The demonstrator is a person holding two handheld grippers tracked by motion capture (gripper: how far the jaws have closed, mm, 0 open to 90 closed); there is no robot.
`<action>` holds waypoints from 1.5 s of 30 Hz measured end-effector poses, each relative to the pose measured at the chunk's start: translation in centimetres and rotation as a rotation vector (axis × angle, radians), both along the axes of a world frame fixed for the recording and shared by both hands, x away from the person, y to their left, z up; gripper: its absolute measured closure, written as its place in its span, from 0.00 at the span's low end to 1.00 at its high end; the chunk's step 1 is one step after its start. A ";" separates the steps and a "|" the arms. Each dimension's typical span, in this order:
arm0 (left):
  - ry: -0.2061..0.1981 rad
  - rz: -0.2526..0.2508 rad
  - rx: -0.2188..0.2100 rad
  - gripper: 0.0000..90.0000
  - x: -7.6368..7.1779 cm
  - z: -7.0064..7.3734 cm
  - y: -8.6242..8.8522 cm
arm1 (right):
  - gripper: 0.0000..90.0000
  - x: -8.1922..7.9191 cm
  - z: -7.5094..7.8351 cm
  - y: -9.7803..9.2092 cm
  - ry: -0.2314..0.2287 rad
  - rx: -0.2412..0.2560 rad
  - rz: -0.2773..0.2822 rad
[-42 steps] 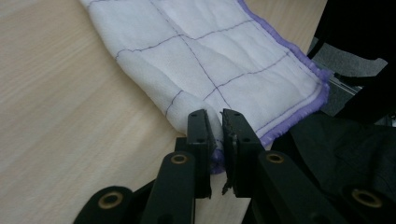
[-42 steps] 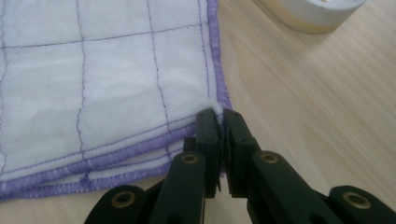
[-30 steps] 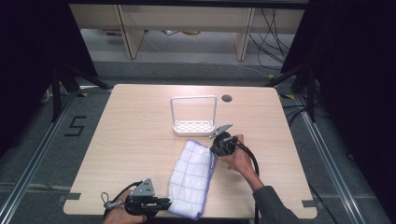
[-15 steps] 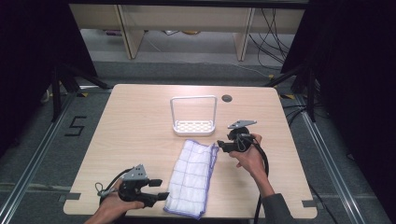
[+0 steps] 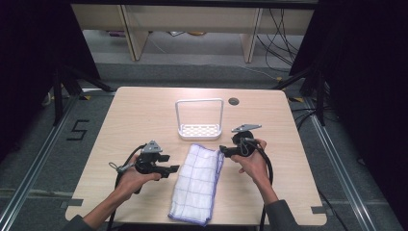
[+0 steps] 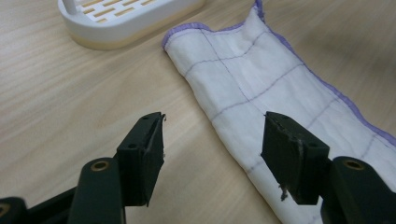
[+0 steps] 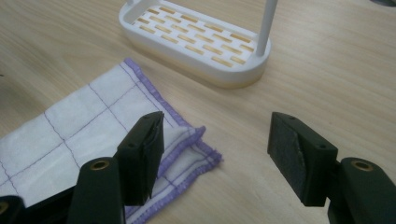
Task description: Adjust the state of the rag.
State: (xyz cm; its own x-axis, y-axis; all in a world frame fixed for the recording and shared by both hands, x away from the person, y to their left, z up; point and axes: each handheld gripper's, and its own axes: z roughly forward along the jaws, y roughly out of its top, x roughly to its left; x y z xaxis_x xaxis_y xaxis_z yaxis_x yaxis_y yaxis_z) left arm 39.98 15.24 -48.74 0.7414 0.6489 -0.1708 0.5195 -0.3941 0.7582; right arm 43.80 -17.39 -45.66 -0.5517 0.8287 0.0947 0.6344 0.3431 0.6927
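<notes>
From the high view, you had the folded cloth (image 5: 197, 180) lying near the desk's front edge, just in front of the rack (image 5: 199, 130), with the left gripper (image 5: 169, 169) and right gripper (image 5: 224, 150) flanking it, so nothing was grasped yet. In the left gripper view, your jaws stood released over the cloth's long edge. In the right gripper view, they gaped at its purple-hemmed corner (image 7: 196, 149), white with a thin grid.

Left tongs (image 5: 172, 169) and right tongs (image 5: 223, 150), jaws apart.
</notes>
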 end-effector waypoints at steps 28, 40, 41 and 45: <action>0.042 0.051 -0.002 0.44 6.3 -1.1 -4.3 | 0.49 1.9 -3.3 2.5 0.095 -0.111 -0.053; 0.059 0.056 -0.015 0.46 7.0 -1.7 -4.9 | 0.53 1.3 -3.8 2.5 0.135 -0.123 -0.061; 0.062 0.049 0.002 0.46 7.1 -1.6 -4.9 | 0.53 1.3 -3.9 2.4 0.128 -0.132 -0.050; 0.058 0.038 0.001 0.48 7.3 -1.8 -5.3 | 0.57 1.3 -3.9 2.4 0.115 -0.136 -0.038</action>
